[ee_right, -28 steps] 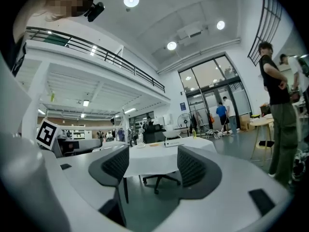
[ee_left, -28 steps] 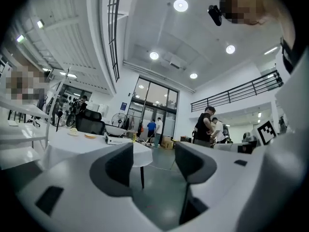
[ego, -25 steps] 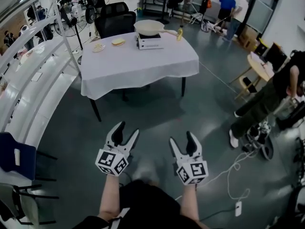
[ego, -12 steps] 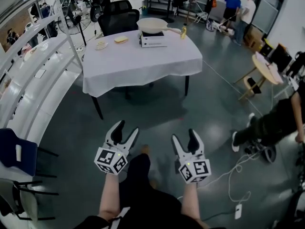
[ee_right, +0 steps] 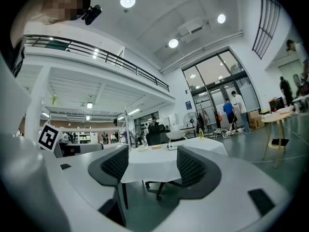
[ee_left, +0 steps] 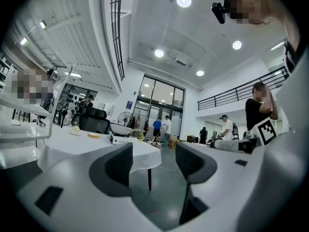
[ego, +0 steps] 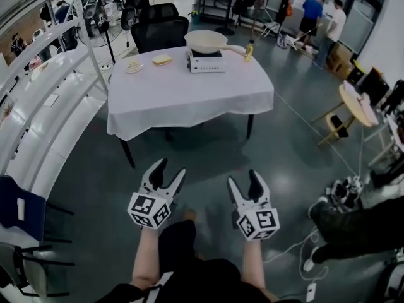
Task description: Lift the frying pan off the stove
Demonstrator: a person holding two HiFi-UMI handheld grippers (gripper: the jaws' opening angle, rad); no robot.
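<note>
1. Frying pan (ego: 205, 40) sits on the stove (ego: 207, 61) on the far bench (ego: 189, 90), untouched.
2. My left gripper (ego: 170, 169) and right gripper (ego: 243, 178) hang empty, jaws apart; reaching, gripping, lifting all remain.

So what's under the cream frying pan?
A white boxy portable stove, on the white-clothed table. The cream frying pan covers the stove's top, so its burner is hidden.

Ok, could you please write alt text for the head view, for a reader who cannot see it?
The left gripper and the right gripper are held low over a grey floor, jaws apart and empty. Ahead stands a white-clothed table with a pale frying pan on a small stove.
</note>
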